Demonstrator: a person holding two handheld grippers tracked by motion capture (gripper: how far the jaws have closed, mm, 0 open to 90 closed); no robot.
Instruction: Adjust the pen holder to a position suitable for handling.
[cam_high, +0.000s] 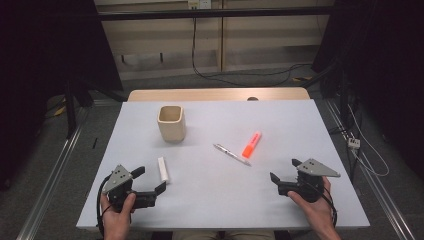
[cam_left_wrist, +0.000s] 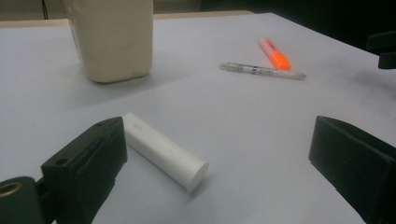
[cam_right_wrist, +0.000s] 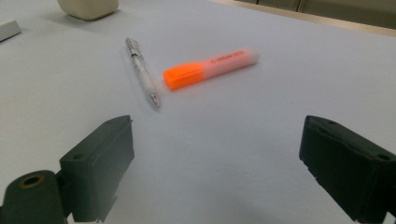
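A beige cup stands upright on the white table, left of centre. In front of it lies a short white cylinder. A clear pen and an orange highlighter lie side by side right of centre. My left gripper rests low near the front left, open, with the cylinder lying just beside its left jaw and untouched. My right gripper sits at the front right, open and empty, pointing toward the pen and highlighter.
A person's hands hold both grippers at the table's front edge. A wooden strip borders the far edge. Cables trail across the floor behind the table. The cup rises beyond the left gripper.
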